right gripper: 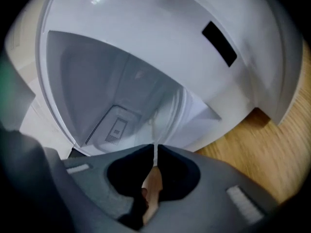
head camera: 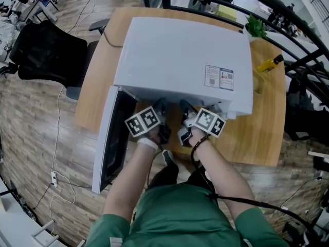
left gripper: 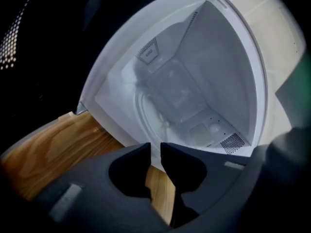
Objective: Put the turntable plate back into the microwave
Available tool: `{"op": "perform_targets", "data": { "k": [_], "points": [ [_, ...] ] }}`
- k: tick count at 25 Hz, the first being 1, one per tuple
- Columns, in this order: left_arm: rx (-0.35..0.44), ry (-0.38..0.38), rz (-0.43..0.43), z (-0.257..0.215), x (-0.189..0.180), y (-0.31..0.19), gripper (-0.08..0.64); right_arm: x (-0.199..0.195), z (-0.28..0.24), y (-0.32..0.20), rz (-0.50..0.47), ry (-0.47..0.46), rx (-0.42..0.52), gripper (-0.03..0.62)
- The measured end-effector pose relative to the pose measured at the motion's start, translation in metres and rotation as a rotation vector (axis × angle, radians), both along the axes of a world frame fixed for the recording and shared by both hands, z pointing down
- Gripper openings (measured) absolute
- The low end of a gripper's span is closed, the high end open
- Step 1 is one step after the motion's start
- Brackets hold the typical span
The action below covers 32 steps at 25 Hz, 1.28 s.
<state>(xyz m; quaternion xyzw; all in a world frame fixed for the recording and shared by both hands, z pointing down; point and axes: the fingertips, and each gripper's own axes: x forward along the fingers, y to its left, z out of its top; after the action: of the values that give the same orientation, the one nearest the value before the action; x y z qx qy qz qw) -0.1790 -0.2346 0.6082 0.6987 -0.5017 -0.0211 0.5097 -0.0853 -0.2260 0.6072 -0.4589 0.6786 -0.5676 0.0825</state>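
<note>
The microwave (head camera: pixel 180 55) stands on the wooden worktop (head camera: pixel 262 133) with its door (head camera: pixel 110 138) swung fully open to the left side of the head view, exposing the white cavity. Both grippers are positioned side by side at the cavity opening, their marker cubes just below the front edge of the housing. The turntable plate (left gripper: pixel 167 93), a clear glass disc, lies inside the cavity; its curved rim is faintly visible against the white walls and runs back toward the opening. The left gripper (left gripper: pixel 154 147) has its jaws set a narrow gap apart, and the clear rim of the plate leads into that gap, so the gripper is clamped on the near edge of the plate; the glass is faint at this point. The right gripper (right gripper: pixel 155 152) has its jaws almost together, pinching a thin pale sliver of the same rim between the tips. Whether the plate is seated flat on the cavity floor cannot be determined. A perforated vent (left gripper: pixel 232 142) is set in one cavity wall. A printed label (head camera: pixel 219 77) is fixed to the top of the housing. On the far right of the worktop lies a yellow object (head camera: pixel 270 63), with a green plant (head camera: pixel 255 27) beyond it. A black office chair (head camera: pixel 49 55) stands on the wood-pattern floor (head camera: pixel 31 133) to the left.
</note>
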Motion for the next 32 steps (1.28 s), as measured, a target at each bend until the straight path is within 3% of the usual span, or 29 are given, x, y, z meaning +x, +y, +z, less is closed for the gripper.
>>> {"op": "perform_targets", "data": {
  "k": [8, 14, 25, 32],
  "points": [
    [-0.016, -0.009, -0.035, 0.006, -0.012, 0.016, 0.074, -0.001, 0.001, 0.006, -0.013, 0.007, 0.001, 0.028],
    [-0.005, -0.010, -0.017, 0.000, -0.009, 0.024, 0.074, 0.007, 0.002, -0.002, 0.028, 0.058, -0.021, 0.026],
    [-0.005, -0.006, 0.012, -0.001, -0.003, 0.036, 0.074, -0.001, 0.000, 0.009, 0.014, 0.031, -0.030, 0.028],
    [0.047, -0.059, 0.040, -0.021, 0.008, 0.049, 0.072, -0.007, -0.027, 0.035, -0.097, 0.090, 0.061, 0.026]
  ]
}}
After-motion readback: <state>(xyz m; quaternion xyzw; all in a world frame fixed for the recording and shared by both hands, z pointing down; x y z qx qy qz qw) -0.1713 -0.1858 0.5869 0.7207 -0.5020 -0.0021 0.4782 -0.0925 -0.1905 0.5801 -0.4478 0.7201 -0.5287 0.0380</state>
